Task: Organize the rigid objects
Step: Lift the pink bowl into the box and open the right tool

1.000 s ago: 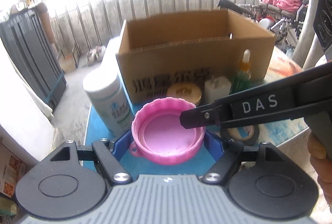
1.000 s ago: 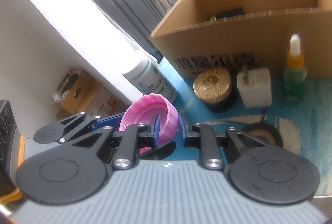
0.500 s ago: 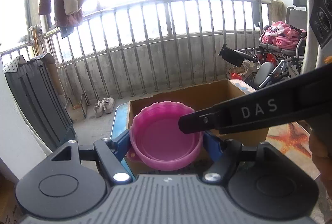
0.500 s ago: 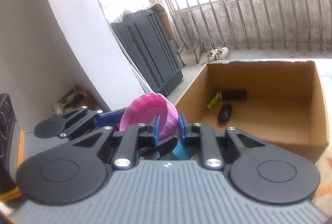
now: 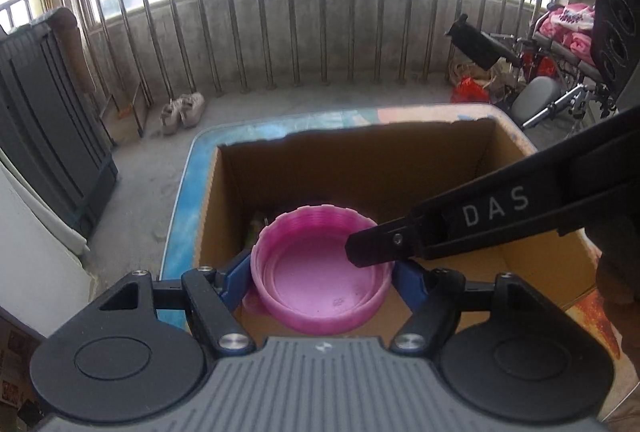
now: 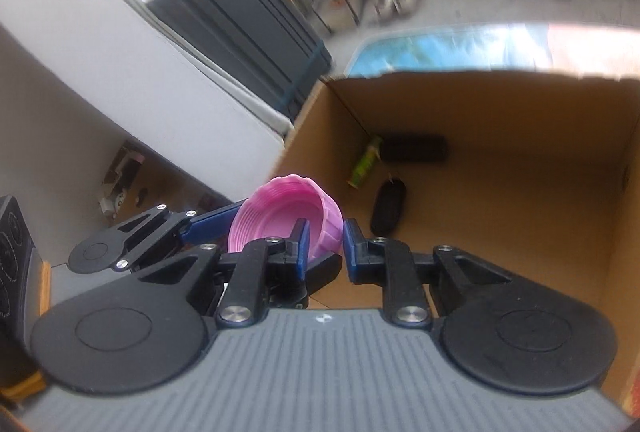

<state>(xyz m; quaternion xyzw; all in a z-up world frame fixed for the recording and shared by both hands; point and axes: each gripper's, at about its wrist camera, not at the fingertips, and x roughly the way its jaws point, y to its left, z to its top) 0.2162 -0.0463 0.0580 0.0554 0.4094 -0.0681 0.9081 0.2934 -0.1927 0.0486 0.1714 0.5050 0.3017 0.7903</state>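
A pink ribbed plastic lid (image 5: 320, 284) sits between the blue fingers of my left gripper (image 5: 322, 278), which is shut on its sides and holds it over the open cardboard box (image 5: 360, 156). My right gripper (image 6: 325, 246) comes in from the right and is shut on the lid's near rim (image 6: 326, 228), one finger inside the lid and one outside. In the right wrist view the box (image 6: 520, 192) holds a black cylinder (image 6: 414, 149), a green tube (image 6: 366, 164) and a small black object (image 6: 388, 208).
The box stands on a blue patterned table (image 5: 188, 200). A dark grey cabinet (image 5: 44, 128) stands to the left, a metal railing (image 5: 280, 12) behind, and a wheelchair with pink cloth (image 5: 560, 44) at the right. Shoes (image 5: 182, 110) lie on the floor.
Both grippers have lifted the pink lid from the table in front of the box and carried it forward over the box opening. Both keep their hold on it.
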